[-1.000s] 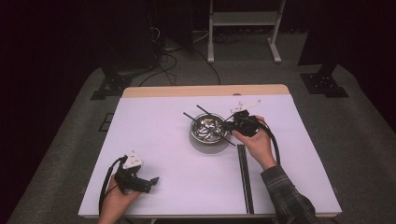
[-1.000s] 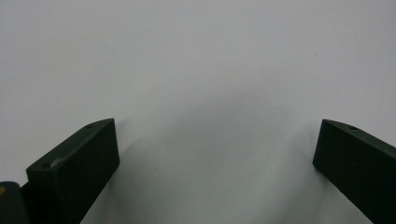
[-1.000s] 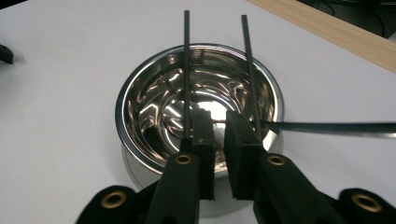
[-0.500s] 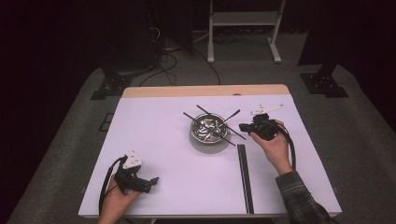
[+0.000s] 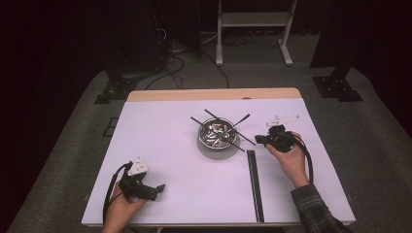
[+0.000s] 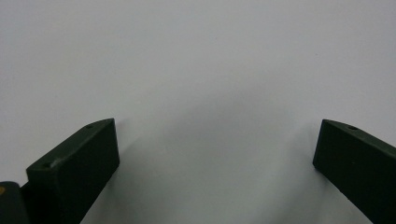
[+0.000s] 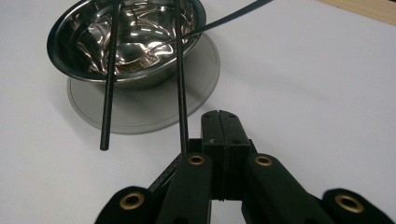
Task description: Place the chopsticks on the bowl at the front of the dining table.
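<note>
Several chopsticks [image 5: 243, 137] are leaning in the steel bowl [image 5: 218, 135] in the middle of the table [image 5: 170, 145]. One more pair [image 5: 254, 184] is lying flat side by side, at roughly 5 o'clock from the bowl. My read is that the sticks are being collected into the bowl and that pair is what's left, so that's the step I'd think about.

The right gripper [image 5: 262, 140] sits at 3 o'clock from the bowl, just beside it. In the right gripper view its jaws are pressed together with nothing between them. One leaning stick [image 7: 180, 70] runs down past the left side of the gripper [image 7: 219, 122] and ends close to it. Whether it touches, I can't tell. The left gripper [image 5: 158, 187] is way off at 7 o'clock near the table edge. Its jaws are spread wide over bare white table in the left gripper view [image 6: 215, 144].

How I'd do it:
- Back the right gripper off toward 3 o'clock before turning. Bumping that near stick could lever it out or slide the bowl off its grey disc [image 7: 149, 112].
- Open up, then come down on the flat pair near its far end, with the jaws across the sticks, not along them.
- The two sticks are touching or nearly, so either pinch both squarely or take the outer one alone. A half-grab will probably roll one away.
- Tip the end into the bowl and let go low, so it doesn't knock the others.
</note>
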`<state>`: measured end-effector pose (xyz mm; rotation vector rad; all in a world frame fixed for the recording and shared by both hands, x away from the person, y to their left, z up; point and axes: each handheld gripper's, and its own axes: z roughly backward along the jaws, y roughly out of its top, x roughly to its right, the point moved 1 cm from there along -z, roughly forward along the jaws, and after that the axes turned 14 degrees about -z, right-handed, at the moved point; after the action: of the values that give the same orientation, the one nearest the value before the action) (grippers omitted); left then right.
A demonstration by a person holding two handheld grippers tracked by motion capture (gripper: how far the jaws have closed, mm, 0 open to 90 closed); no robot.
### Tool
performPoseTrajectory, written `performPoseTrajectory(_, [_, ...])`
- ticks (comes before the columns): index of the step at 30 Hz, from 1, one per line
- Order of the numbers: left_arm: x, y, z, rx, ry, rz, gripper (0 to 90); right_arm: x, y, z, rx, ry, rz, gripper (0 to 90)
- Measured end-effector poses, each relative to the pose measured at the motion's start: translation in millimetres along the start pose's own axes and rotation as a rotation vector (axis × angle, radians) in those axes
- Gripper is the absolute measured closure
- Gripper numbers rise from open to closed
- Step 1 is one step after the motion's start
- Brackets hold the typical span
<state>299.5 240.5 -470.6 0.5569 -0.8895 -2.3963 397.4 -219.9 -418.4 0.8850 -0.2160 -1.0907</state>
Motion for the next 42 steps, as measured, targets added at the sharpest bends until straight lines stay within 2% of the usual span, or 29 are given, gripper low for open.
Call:
performPoseTrajectory(9, [0.0,0.0,0.0,0.0,0.0,0.0,0.0,-0.3,-4.2,-4.0,-0.012,0.014,0.004,89.6])
performPoseTrajectory(42, [0.0,0.0,0.0,0.0,0.0,-0.001,0.0,-32.6,-12.8,-10.3,-0.056,0.088,0.078,89.6])
